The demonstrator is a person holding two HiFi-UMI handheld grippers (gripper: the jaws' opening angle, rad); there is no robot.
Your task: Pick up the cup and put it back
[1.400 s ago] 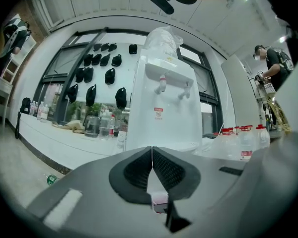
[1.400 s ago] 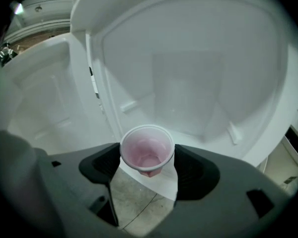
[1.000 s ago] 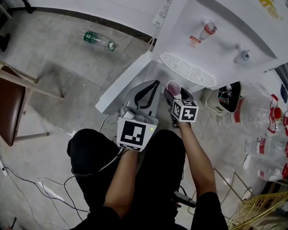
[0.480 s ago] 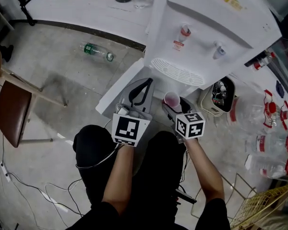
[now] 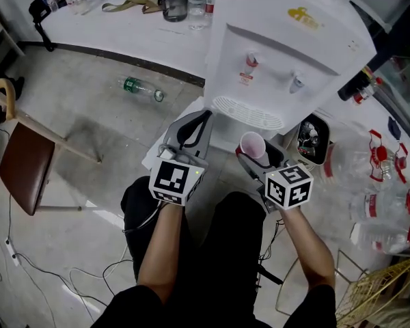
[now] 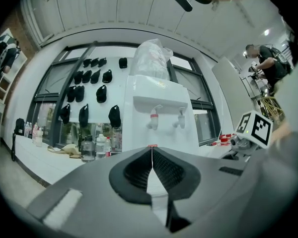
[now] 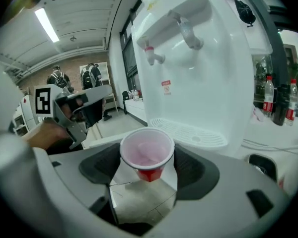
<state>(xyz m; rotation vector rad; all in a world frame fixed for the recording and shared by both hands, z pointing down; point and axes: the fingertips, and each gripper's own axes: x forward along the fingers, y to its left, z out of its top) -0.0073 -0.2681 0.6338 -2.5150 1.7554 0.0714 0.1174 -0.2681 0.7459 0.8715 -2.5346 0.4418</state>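
The cup (image 7: 147, 151) stands upright, mouth up and long axis vertical, gripped by the right claw (image 5: 254, 156) just in front of the white water dispenser (image 5: 280, 53). The left claw (image 6: 151, 148) is closed on nothing. Below lies grey concrete floor (image 5: 89, 115), where a bottle (image 5: 142, 89) lies near a long white bench (image 5: 123, 22).

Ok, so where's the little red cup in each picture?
Head view: the cup sits just right of the middle, in the right claw, below the drip tray of the water dispenser.
Left gripper view: I can't spot it; the left claw is shut and empty.
Right gripper view: the cup is in the middle, pinched between the jaws.
Shared landmark: the dispenser's red tap.
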